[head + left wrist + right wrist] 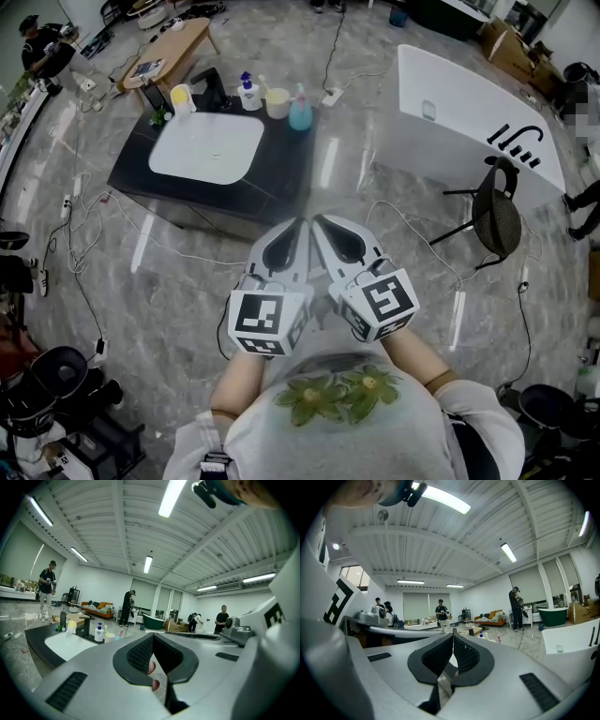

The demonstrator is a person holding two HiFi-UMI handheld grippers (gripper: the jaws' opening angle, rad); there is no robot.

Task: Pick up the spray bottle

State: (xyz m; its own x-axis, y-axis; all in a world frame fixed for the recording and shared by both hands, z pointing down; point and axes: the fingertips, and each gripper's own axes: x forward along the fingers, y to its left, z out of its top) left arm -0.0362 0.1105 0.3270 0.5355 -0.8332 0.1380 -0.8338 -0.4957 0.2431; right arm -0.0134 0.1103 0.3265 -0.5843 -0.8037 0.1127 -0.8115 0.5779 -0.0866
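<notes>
Spray bottle (300, 111) behind basin (206, 145), on counter (272, 178)

Test studio hall, freestanding bathtub (466, 111), sink counter (281, 173)

Counter (281, 173) at 12 o'clock: the bottles (300, 111) on its far edge are too small for me to tell which carries a spray head. My hands are hidden under the marker cubes (270, 319); only my forearms (234, 380) show. My torso (337, 441) is cut off at 6 o'clock. A person (586, 197) at 3 o'clock is cut off by the edge. In the left gripper view, blurred pink shapes (151, 667) show behind the pads; I cannot identify them.
</notes>
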